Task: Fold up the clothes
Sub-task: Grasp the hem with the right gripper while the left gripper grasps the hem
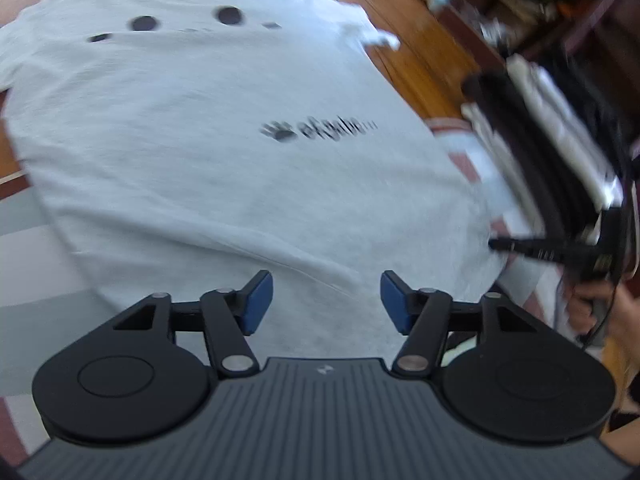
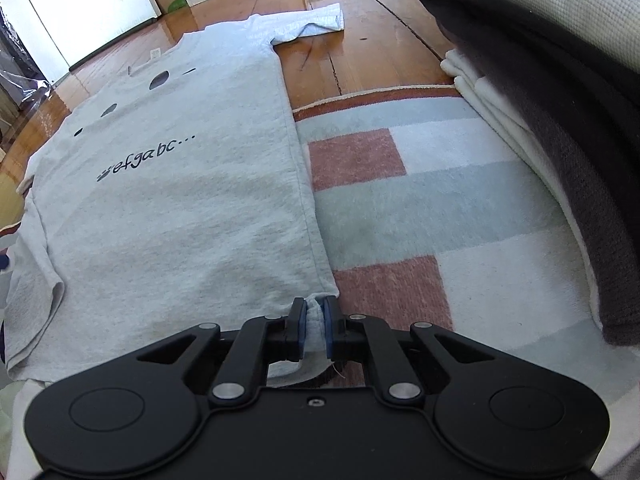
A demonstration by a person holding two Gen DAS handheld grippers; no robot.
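A light grey T-shirt point(image 1: 224, 168) with dark dots and black lettering lies spread flat, partly on the wood floor and partly on a rug; it also shows in the right wrist view point(image 2: 180, 208). My left gripper point(image 1: 326, 300) is open and empty, hovering over the shirt's near hem. My right gripper point(image 2: 314, 324) is shut on the shirt's near right hem corner, with fabric pinched between the blue pads point(image 2: 329, 330). In the left wrist view the right gripper point(image 1: 560, 252) shows at the shirt's right edge, held by a hand.
A checked rug point(image 2: 420, 208) in pale blue, white and brick red lies under the shirt's lower part. A stack of folded dark and white clothes point(image 2: 540, 100) sits at the right. Wood floor point(image 2: 360, 60) lies beyond, with furniture point(image 2: 80, 8) at the far edge.
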